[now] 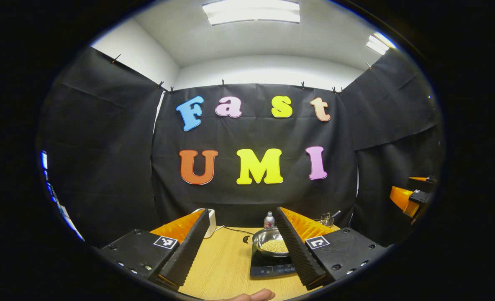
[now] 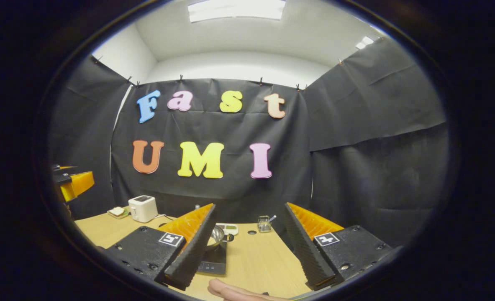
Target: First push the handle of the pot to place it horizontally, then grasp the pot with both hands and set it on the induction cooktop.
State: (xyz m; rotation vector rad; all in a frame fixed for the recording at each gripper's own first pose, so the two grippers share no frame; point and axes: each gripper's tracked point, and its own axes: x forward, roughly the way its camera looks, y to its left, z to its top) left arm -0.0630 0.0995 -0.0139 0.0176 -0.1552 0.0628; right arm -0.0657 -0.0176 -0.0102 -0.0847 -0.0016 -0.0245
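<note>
Wooden table (image 1: 226, 263), black-cloth booth. The pot (image 1: 270, 242) already sits on the cooktop (image 1: 270, 267), so both grippers, left (image 1: 241, 242) and right (image 2: 249, 238), hang back wide open, holding nothing. Job looks done.

Pot (image 2: 216, 236) half behind finger

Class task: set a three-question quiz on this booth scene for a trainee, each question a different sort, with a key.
1. True or false: the pot sits on the induction cooktop.
2. The left gripper is: A) open, B) shut on the pot, C) shut on nothing.
3. Fill in: the white toaster stands on the ____.

Key: 1 true. 2 A. 3 table.
</note>
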